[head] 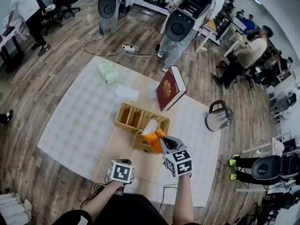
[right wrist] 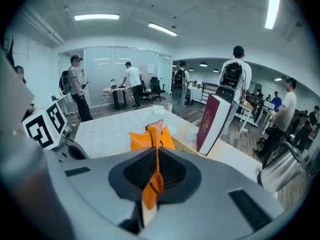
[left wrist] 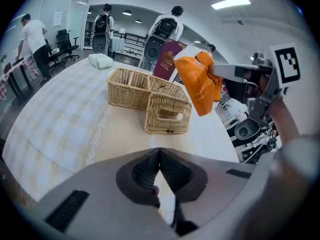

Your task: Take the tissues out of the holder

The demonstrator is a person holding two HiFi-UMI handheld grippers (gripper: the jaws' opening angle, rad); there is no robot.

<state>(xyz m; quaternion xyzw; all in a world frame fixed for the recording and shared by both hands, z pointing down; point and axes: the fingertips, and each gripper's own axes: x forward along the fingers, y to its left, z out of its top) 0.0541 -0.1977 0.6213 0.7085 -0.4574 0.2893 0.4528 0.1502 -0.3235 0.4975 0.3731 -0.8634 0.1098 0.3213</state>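
An orange tissue pack hangs in the air, pinched by its top edge in my right gripper, which is shut on it. Just below and beside the pack stands the small wicker holder, which has a slot in its side. It sits against a larger divided wicker basket. My left gripper hovers low over the table's near edge, left of the right one. Its jaws are shut with nothing between them.
A burgundy book stands upright behind the baskets. A steel kettle is at the right, a green packet and a white sheet at the far left. Several people stand or sit around the table.
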